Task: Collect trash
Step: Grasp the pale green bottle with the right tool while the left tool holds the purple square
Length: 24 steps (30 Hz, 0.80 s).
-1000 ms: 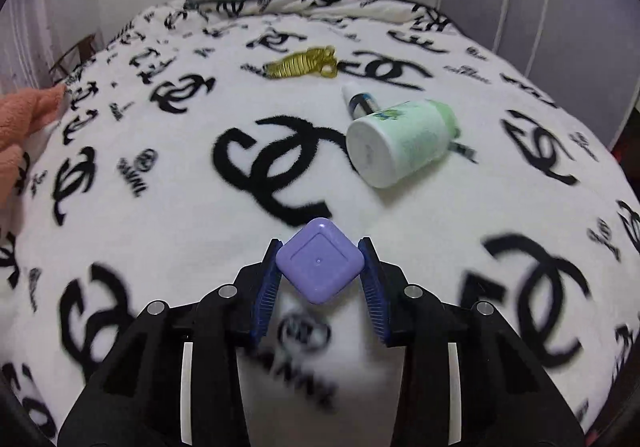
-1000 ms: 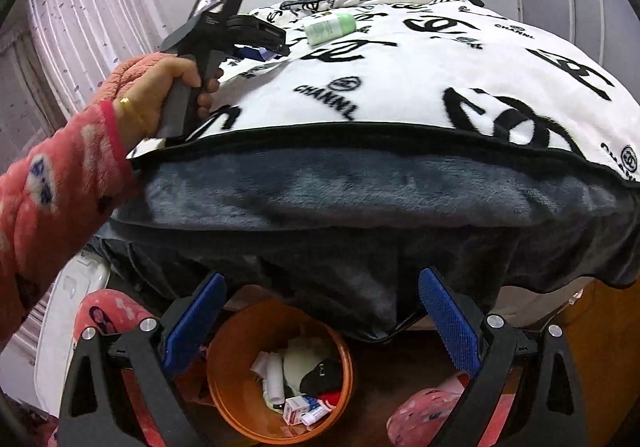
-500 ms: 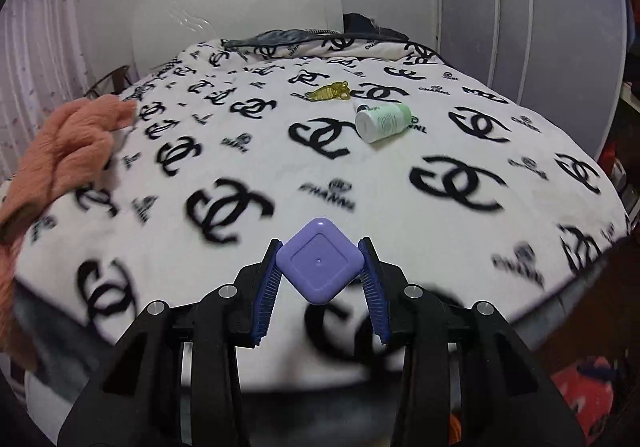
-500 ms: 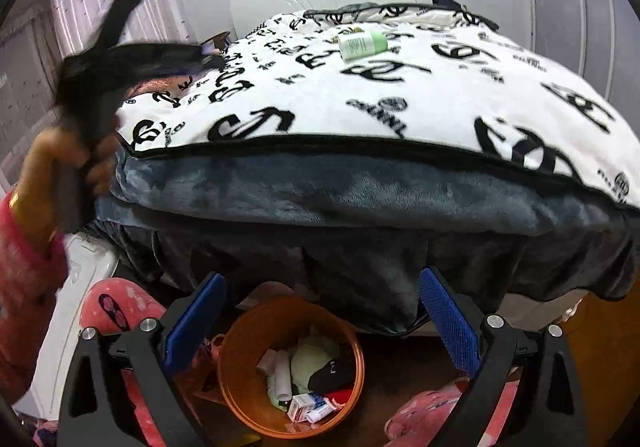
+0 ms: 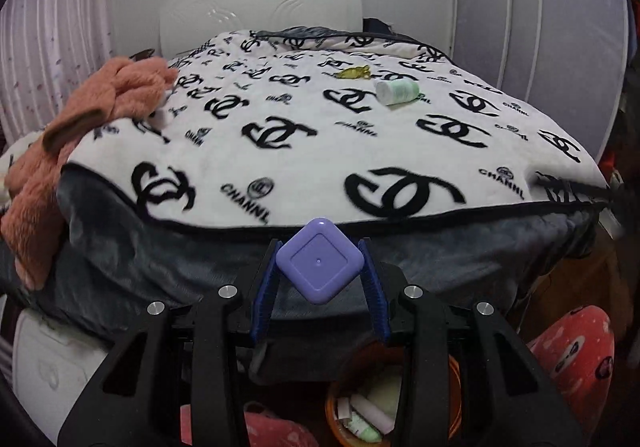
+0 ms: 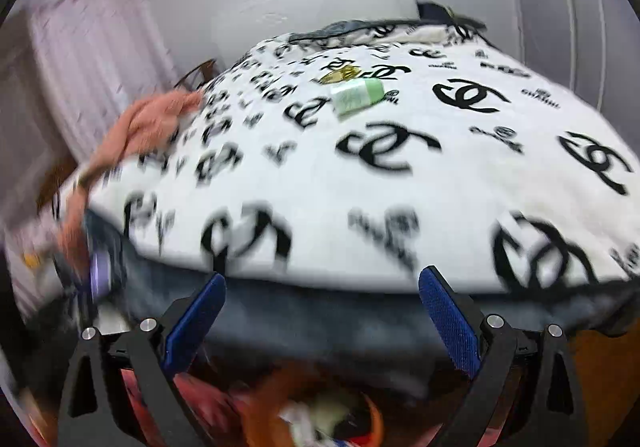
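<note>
Home bedroom, bed (image 5: 400,255) filling mid-frame under a white logo-print blanket (image 5: 320,143), glossy white headboard (image 5: 260,19) at top centre, pale curtains (image 5: 48,59) upper left, wardrobe doors (image 5: 540,7) upper right

L gripper (image 5: 320,279) w/ purple box (image 5: 321,261) pulled back off bed, over orange bin (image 5: 454,375)

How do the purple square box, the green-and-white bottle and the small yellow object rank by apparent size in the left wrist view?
1. Purple square box, though nearest the camera.
2. Green-and-white bottle.
3. Small yellow object.
</note>
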Motion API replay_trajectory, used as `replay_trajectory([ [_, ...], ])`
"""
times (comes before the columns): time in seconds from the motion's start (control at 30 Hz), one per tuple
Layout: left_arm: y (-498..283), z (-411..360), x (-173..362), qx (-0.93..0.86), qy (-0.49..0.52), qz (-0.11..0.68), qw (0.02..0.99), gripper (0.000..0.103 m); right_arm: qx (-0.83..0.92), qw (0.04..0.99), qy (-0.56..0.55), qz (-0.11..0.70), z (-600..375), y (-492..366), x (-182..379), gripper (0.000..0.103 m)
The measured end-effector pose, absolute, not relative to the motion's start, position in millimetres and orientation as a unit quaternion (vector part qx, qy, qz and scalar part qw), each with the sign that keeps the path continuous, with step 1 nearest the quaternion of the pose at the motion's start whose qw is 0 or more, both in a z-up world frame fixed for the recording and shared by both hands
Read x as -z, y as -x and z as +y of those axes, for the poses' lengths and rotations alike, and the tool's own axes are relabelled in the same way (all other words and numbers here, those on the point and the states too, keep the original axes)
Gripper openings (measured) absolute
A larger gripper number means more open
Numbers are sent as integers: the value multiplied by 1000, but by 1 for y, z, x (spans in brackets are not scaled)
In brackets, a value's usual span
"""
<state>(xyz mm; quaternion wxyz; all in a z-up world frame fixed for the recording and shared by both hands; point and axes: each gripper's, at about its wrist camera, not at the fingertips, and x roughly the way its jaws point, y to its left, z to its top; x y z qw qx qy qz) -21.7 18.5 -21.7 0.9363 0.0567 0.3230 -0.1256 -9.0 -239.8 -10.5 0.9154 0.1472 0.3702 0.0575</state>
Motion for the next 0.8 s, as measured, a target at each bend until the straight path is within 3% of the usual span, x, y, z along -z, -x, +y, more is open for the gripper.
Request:
replay_trajectory([
  [0.23, 11, 28, 31, 108, -59, 316, 941, 38, 35, 918, -141, 368, -244, -129, -16, 95],
  [0.47, -15, 32, 32, 115, -42, 315, 941, 38, 117, 861, -257, 423, -257, -255, 14, 94],
  [0.8, -39, 44, 29, 124, -24, 311, 942, 38, 193, 804, -334, 453, -268, -327, 57, 90],
])
